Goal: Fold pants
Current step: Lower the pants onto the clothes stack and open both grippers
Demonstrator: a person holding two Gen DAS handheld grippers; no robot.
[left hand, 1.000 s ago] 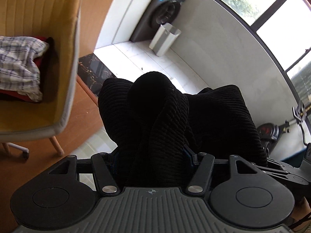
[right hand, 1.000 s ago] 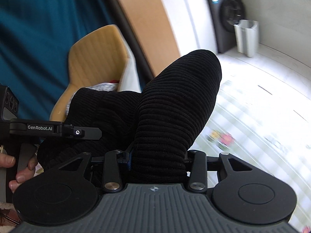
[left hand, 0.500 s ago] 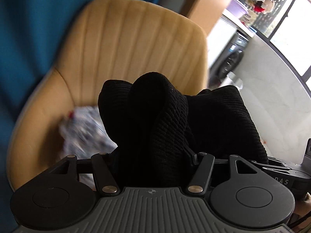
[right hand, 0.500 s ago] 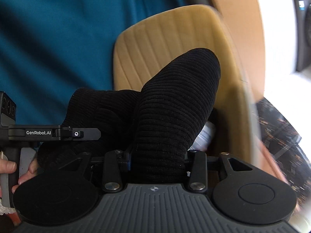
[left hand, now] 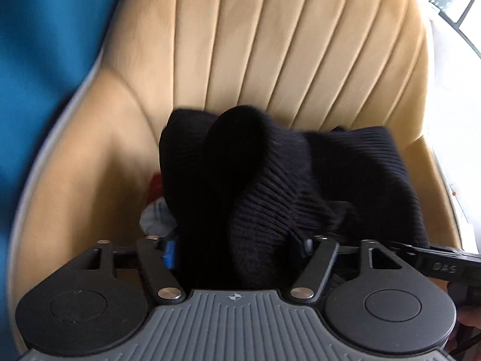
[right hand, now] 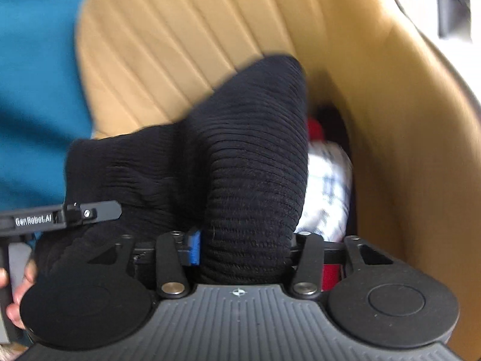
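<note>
The black ribbed pants [left hand: 270, 186] are bunched into a thick folded bundle held between both grippers. My left gripper [left hand: 237, 243] is shut on one end of the bundle; its fingertips are buried in the cloth. My right gripper [right hand: 243, 246] is shut on the other end of the pants [right hand: 246, 162]. The bundle hangs just above the seat of a tan ribbed chair [left hand: 285, 45]. The left gripper's body shows at the left of the right wrist view [right hand: 60, 216].
A folded white-and-blue checked garment [right hand: 327, 192] and a red cloth [right hand: 314, 129] lie on the chair seat under the bundle. The chair's curved side wall [right hand: 405, 120] rises on the right. A teal wall [left hand: 39, 45] is behind the chair.
Both grippers have swung with the pants from facing the bright room towards the chair, and have come in close over its seat. The grip on the bundle has not changed.
</note>
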